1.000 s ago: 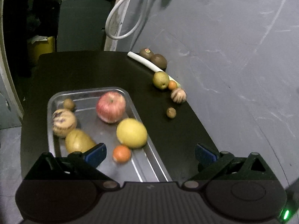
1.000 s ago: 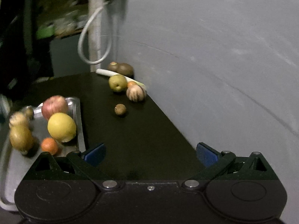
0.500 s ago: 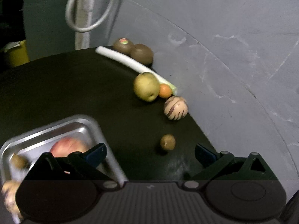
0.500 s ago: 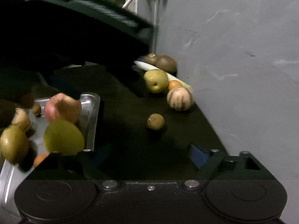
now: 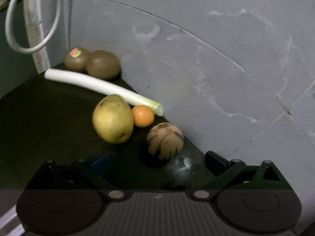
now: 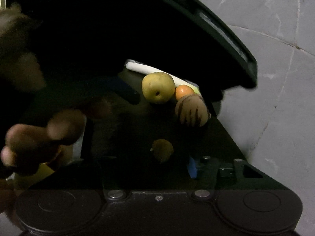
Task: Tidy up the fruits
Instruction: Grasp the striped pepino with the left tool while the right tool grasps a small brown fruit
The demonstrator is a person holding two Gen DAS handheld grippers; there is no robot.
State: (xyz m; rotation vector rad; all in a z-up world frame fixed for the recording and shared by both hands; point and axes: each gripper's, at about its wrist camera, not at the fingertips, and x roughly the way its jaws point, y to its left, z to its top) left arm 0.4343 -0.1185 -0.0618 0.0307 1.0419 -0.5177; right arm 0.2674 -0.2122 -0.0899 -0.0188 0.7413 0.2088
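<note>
In the left wrist view my left gripper (image 5: 157, 161) is open, its jaws either side of a striped tan round fruit (image 5: 165, 140) on the black table. Just beyond lie a yellow-green pear (image 5: 113, 119), a small orange (image 5: 143, 116), a white leek stalk (image 5: 102, 87) and two brown kiwis (image 5: 92, 63). In the right wrist view my right gripper (image 6: 145, 163) is open; a small brown fruit (image 6: 162, 149) lies between its fingers. The left gripper's body and the hand holding it fill the upper left there, above the pear (image 6: 158, 87), orange (image 6: 184, 91) and striped fruit (image 6: 192, 111).
A grey wall (image 5: 216, 59) runs close along the table's right edge, right behind the fruits. A white cable loop (image 5: 29, 19) hangs at the back left. A bit of the metal tray (image 6: 77, 149) shows behind the hand in the right wrist view.
My left gripper has moved forward from over the tray to the fruits by the wall, now straddling the striped fruit. My right gripper moved forward to the small brown fruit.
</note>
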